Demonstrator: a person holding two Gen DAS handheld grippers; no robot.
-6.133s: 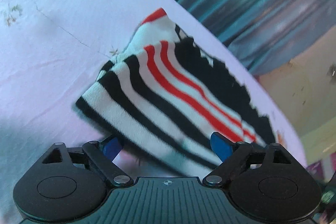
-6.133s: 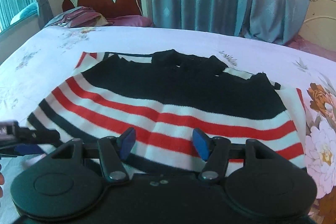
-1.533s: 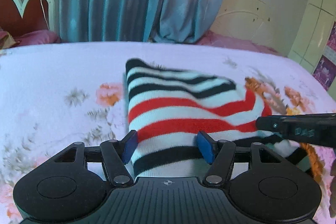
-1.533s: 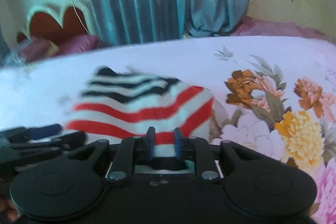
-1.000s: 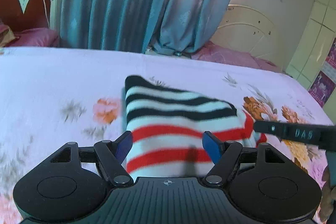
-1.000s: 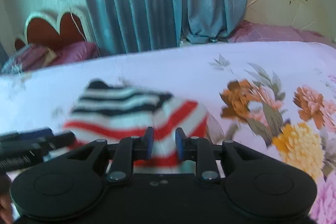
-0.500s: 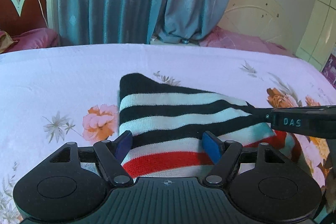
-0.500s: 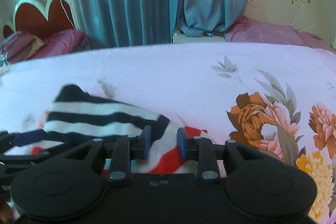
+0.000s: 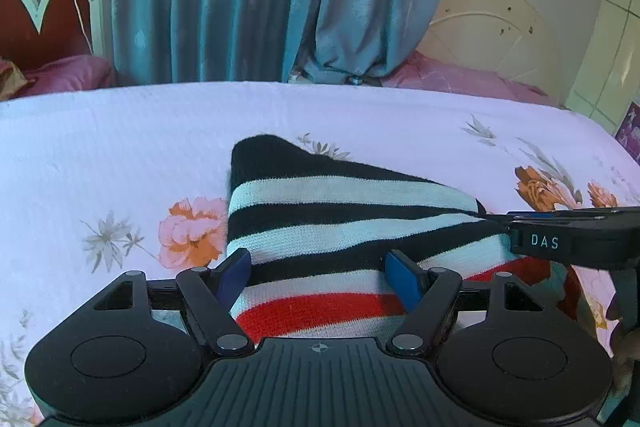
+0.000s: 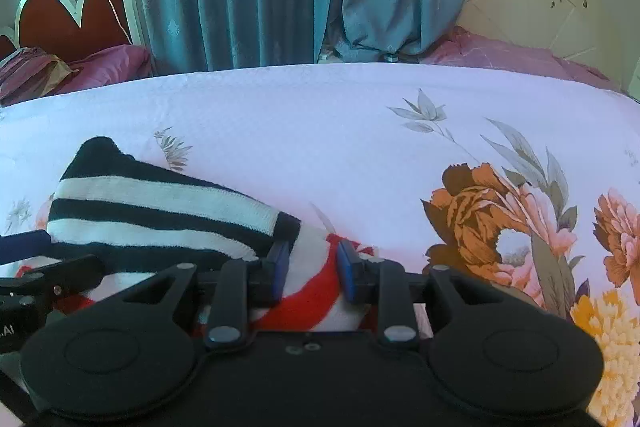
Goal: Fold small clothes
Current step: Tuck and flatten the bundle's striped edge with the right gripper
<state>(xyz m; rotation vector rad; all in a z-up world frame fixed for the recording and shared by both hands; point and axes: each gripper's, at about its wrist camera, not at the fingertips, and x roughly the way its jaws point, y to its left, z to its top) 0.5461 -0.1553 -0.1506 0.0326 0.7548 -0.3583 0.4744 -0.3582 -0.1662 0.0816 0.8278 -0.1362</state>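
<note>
The folded striped top (image 9: 344,223) lies on the bed (image 9: 120,147), a fold just laid: the left tool (image 9: 320,271) stands released, the right tool (image 10: 310,267) looks let go, so next comes smoothing or another fold.

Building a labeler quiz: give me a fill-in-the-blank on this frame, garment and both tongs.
1. The striped sweater lies folded on a bed sheet printed with ____.
2. The sweater's stripes are black, white and ____.
3. The left tongs stand ____, pads clear on either side of the sweater.
4. In the left wrist view, the right tongs enter from the ____ edge of the picture.

Missing words: flowers; red; open; right
</note>
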